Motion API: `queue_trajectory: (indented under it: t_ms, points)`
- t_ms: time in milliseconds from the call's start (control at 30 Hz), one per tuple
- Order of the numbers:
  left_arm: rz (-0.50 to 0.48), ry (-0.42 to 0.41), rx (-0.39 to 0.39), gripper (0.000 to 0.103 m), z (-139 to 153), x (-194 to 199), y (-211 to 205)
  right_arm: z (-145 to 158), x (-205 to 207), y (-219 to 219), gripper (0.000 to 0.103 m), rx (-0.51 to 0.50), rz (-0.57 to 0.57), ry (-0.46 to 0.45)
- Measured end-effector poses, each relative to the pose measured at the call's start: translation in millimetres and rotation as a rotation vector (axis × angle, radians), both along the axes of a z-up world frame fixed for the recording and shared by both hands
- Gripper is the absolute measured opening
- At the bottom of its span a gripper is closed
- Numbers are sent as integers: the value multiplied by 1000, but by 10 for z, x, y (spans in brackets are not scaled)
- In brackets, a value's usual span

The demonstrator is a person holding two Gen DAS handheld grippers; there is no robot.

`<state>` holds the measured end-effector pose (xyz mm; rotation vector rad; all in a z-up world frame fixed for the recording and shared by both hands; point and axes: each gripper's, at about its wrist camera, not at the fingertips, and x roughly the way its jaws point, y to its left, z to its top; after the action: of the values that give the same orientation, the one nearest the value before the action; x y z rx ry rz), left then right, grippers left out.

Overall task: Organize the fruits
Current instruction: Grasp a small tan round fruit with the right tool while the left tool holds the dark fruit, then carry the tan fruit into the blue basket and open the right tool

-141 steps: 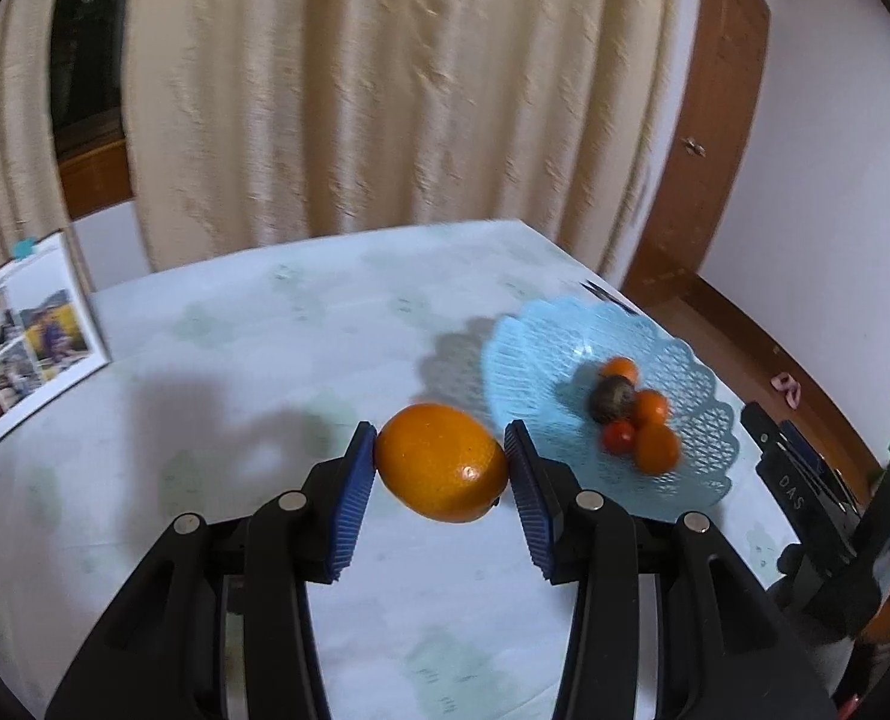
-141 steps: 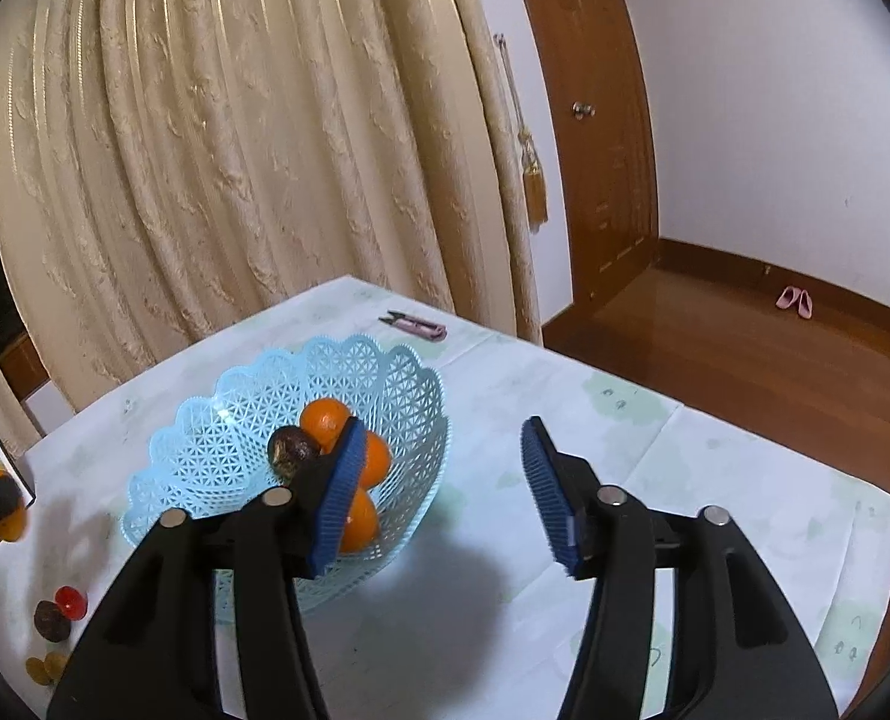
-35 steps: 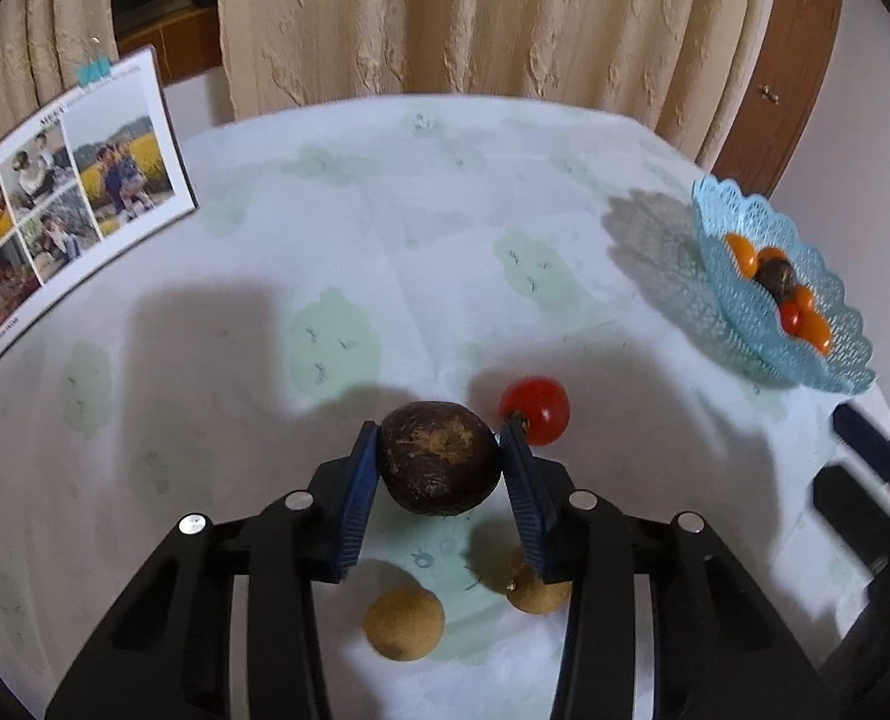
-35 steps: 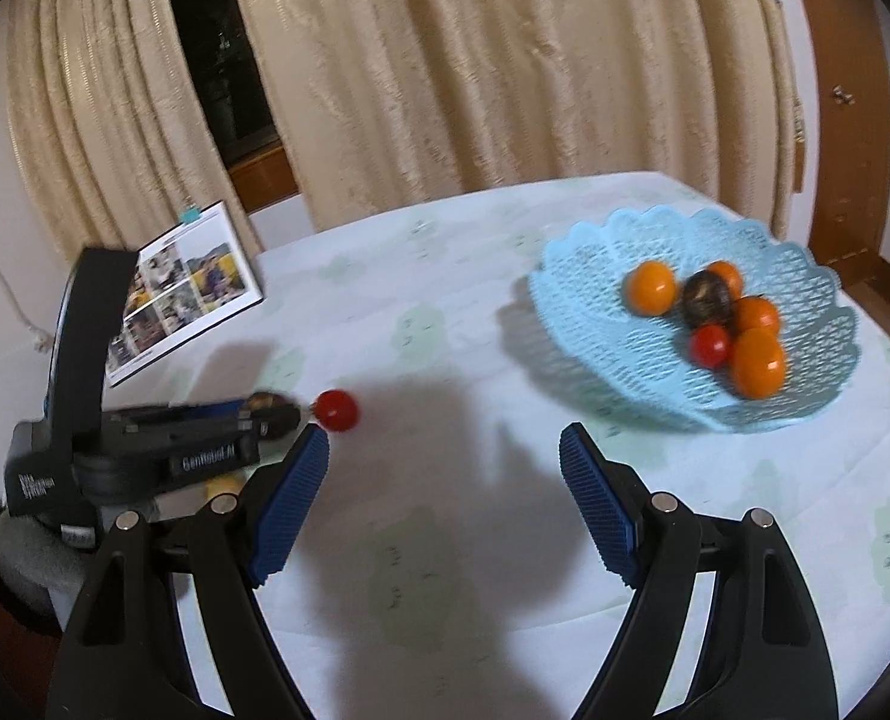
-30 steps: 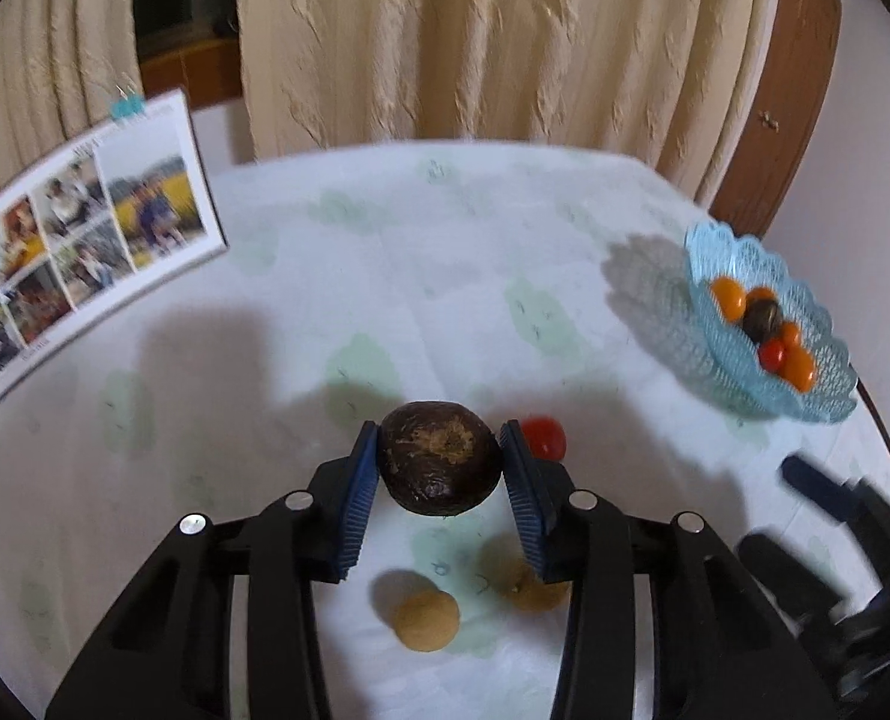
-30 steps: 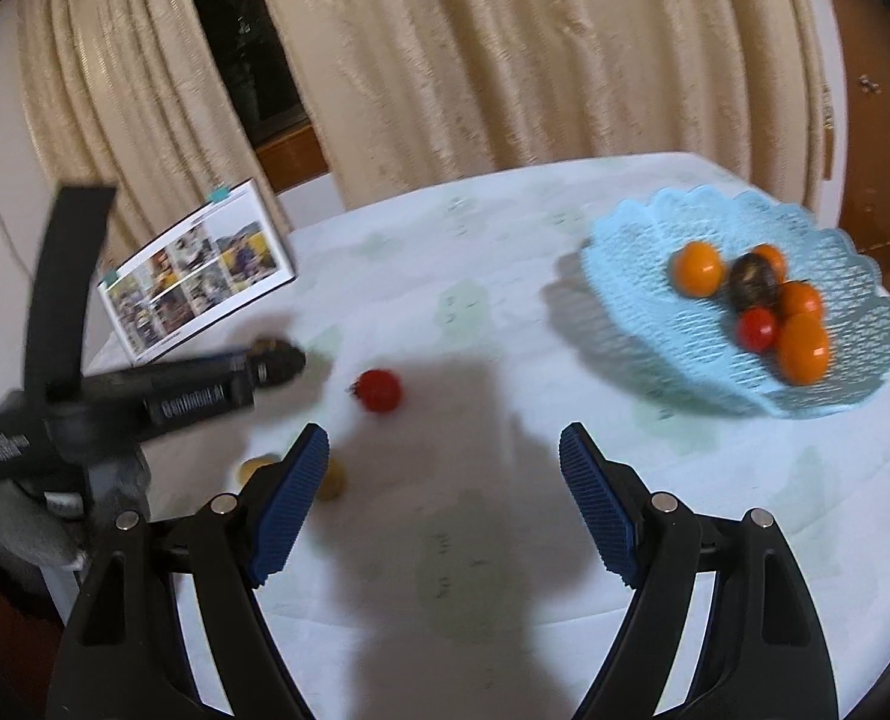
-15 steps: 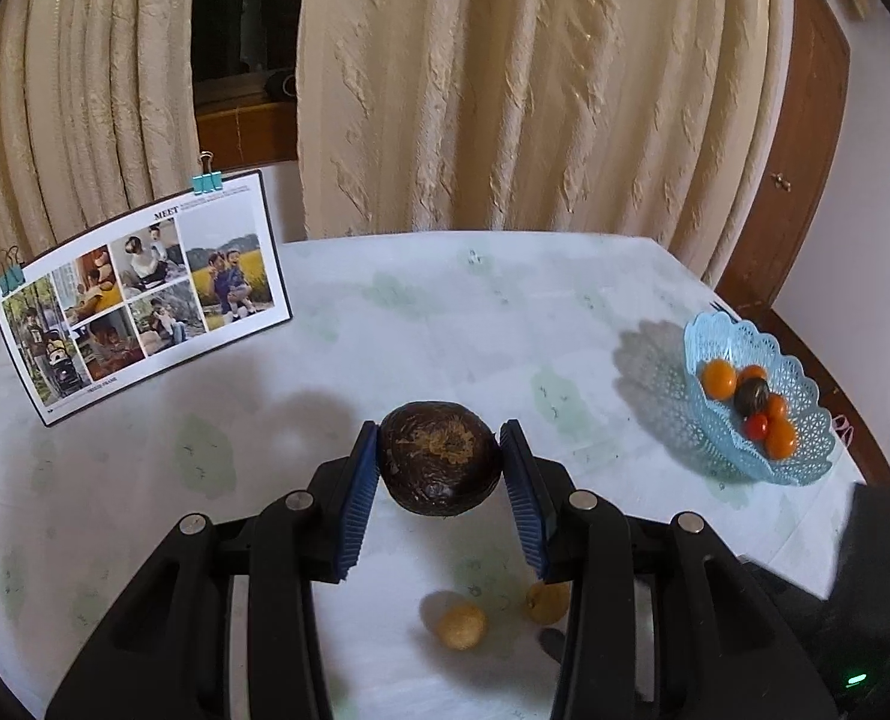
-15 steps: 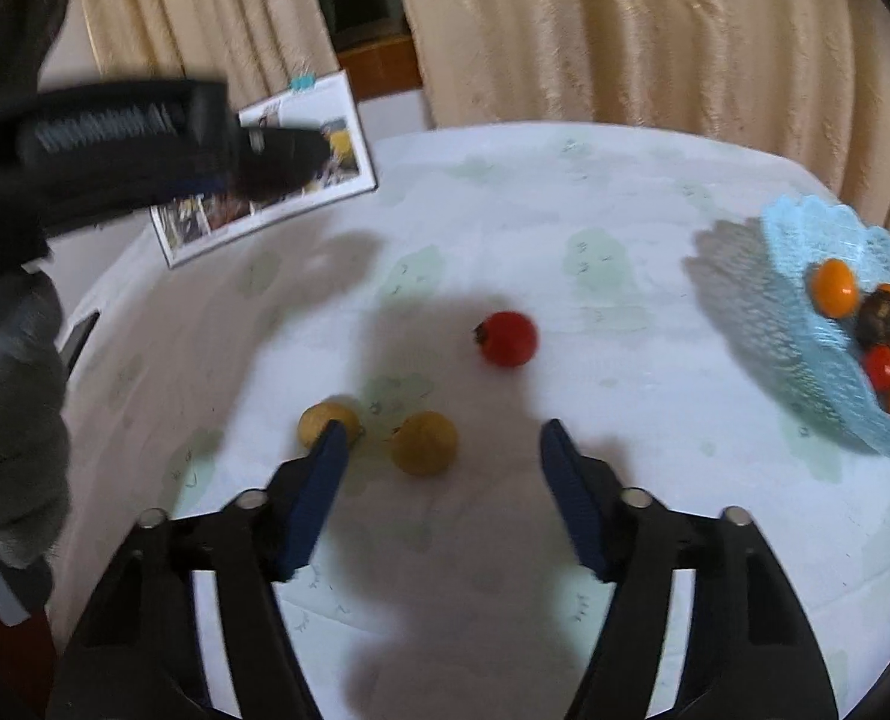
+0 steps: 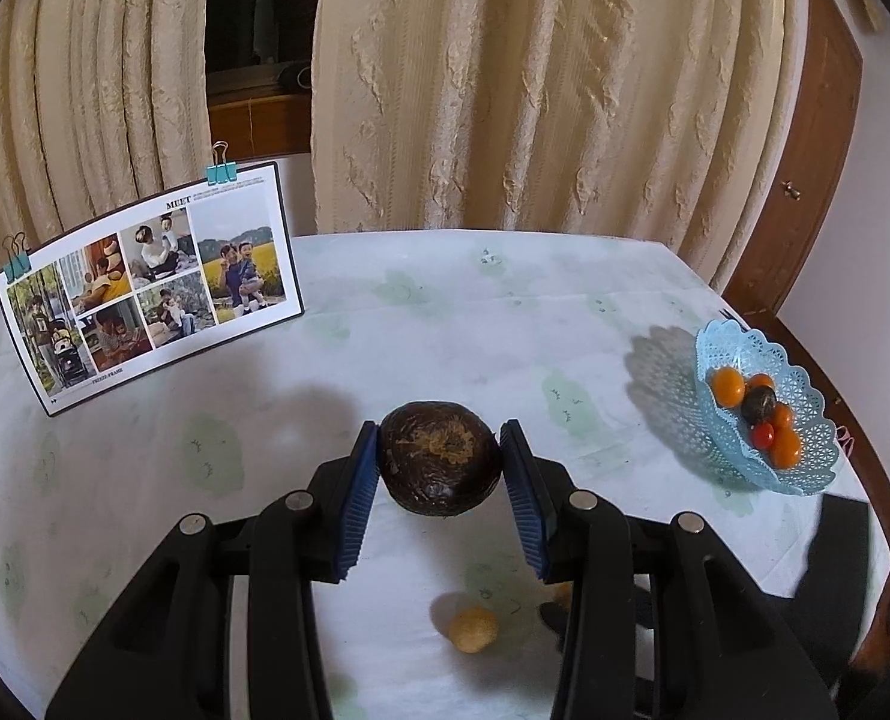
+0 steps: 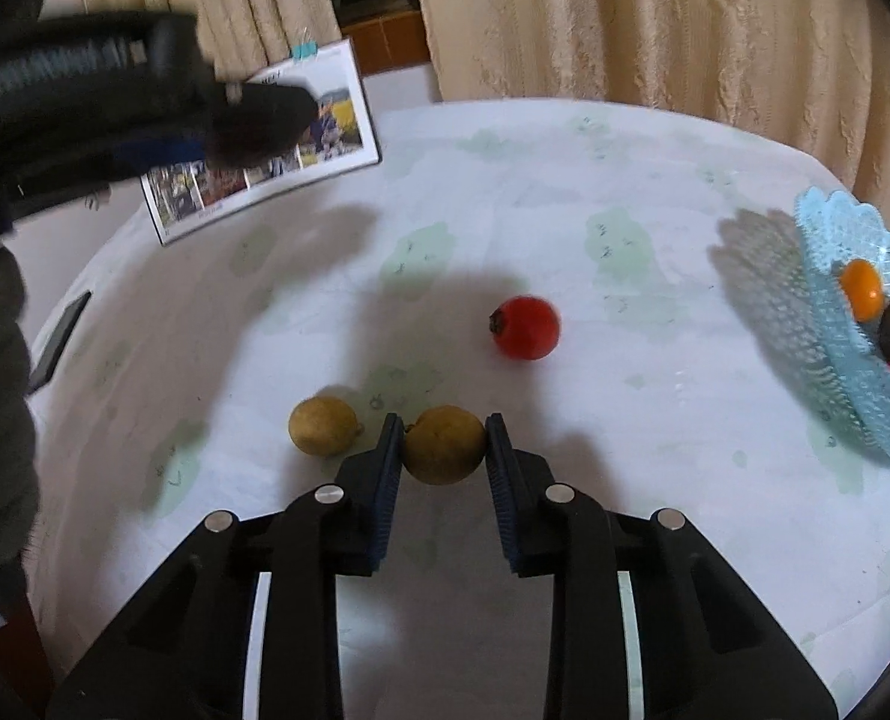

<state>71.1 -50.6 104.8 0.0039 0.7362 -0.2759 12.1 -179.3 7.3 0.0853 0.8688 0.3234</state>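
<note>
- We hold a dark fruit (image 9: 440, 457) in the left claw (image 9: 441, 483), pinched between both blue pads and raised clear of the counter (image 9: 445, 312).
- We have the right claw (image 10: 443, 471) pressed onto a tan fruit (image 10: 443, 444) that sits on the counter; both pads touch its sides.
- A second tan fruit (image 10: 322, 425) lies just beside it on the left, and a red fruit (image 10: 526, 327) sits farther off toward the basket (image 10: 829, 324).
- The basket stands near the counter's right edge and already holds several fruits.
- For the lift, we judge a straight upward pull best, so the left pad does not nudge the neighbouring tan fruit.
- We keep the grip centred on the widest part; a round fruit may squirt out if pinched off-centre.
- We carry both loads over the basket rim, not into its lattice wall, which looks light and may tip.
- We release low over a free spot so nothing rolls out.
- We keep the two claws apart on approach to avoid a collision.
</note>
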Motion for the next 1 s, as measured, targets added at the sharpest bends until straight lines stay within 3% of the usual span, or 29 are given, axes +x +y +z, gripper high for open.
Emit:
queue_trajectory:
  t_ms: [533, 1000]
  points:
    - [-23, -8, 12, 41, -2, -60, -94, 503, -206, -1048, 29, 64, -285, -134]
    - [-51, -4, 29, 41, -30, -83, -279, 475, -254, -1941, 29, 85, -507, -144]
